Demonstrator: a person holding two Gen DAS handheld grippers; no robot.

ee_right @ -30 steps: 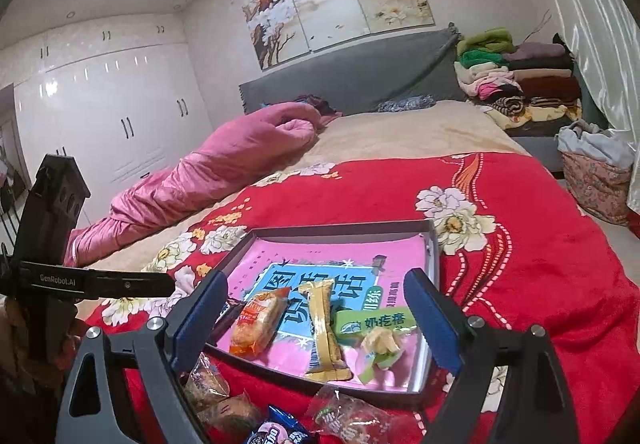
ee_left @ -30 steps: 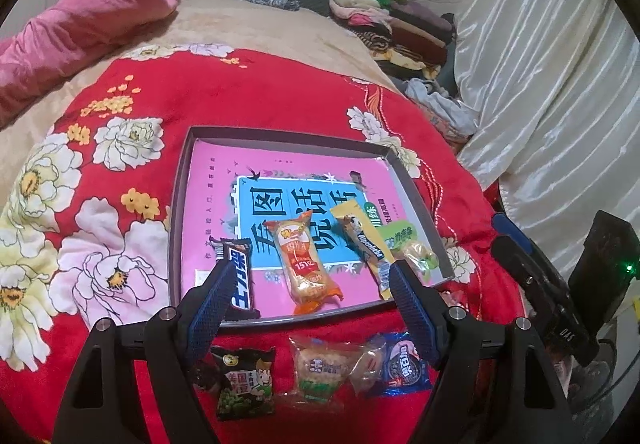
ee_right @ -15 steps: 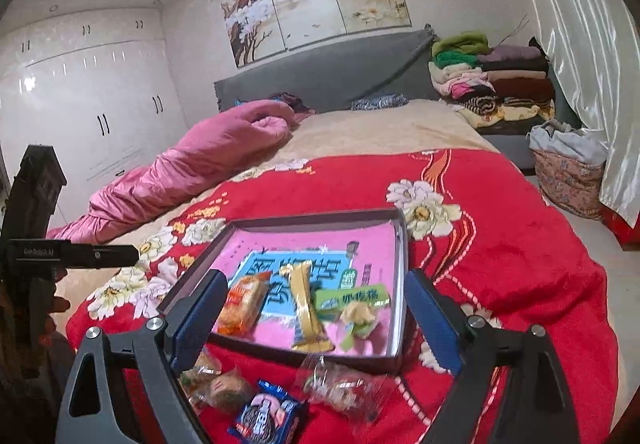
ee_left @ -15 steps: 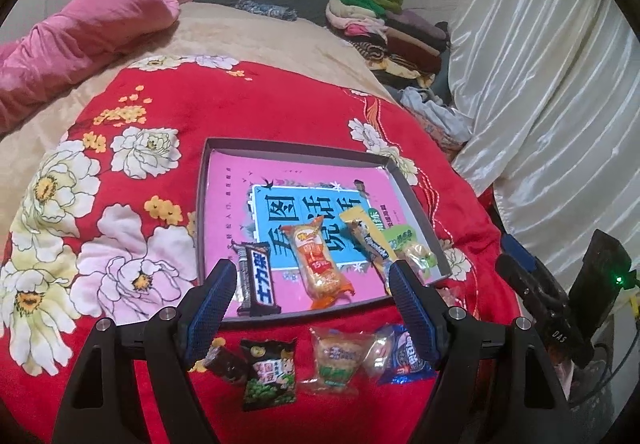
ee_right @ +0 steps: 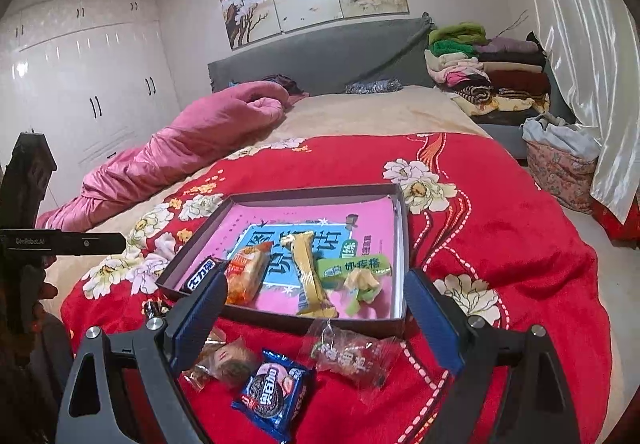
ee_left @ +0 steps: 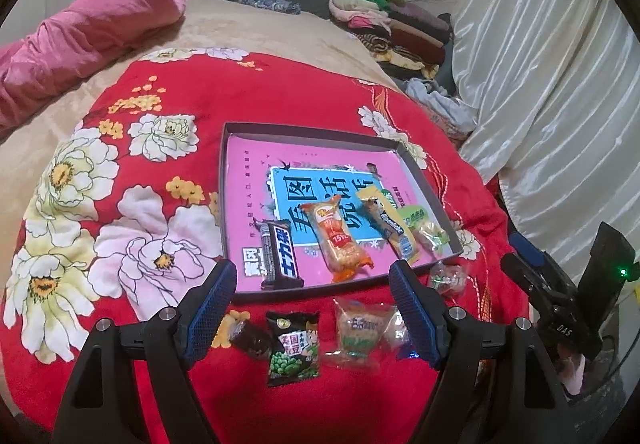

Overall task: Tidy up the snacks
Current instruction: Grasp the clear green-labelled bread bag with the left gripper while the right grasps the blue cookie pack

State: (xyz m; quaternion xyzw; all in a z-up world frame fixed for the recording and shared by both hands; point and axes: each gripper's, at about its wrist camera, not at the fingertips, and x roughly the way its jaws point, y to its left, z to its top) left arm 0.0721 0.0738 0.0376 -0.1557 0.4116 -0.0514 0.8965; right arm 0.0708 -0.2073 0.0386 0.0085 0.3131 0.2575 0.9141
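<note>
Hovering over the near edge of the bed, both tongs stand wide open and empty, so the step in hand looks like choosing the next loose snack to move. Right below the left gripper (ee_left: 310,300), between its blue pads, lie a dark wrapped sweet (ee_left: 250,338), a green pea packet (ee_left: 294,348) and a clear-wrapped cake (ee_left: 358,330), all on the red flowered blanket (ee_left: 280,91) and touched by neither jaw. Under the right gripper (ee_right: 316,308) sit a blue cookie packet (ee_right: 274,392) and a clear crinkled packet (ee_right: 352,358), likewise untouched. Just beyond both grippers is the shallow tray (ee_left: 304,133), already holding a dark chocolate bar (ee_left: 278,254), an orange packet (ee_left: 338,238), a yellow bar (ee_left: 390,226) and a green packet (ee_right: 354,268). The next move probably calls for lowering one gripper onto a single wrapper, closing gently on the thin crinkly film, and carrying it over the tray's near wall.
</note>
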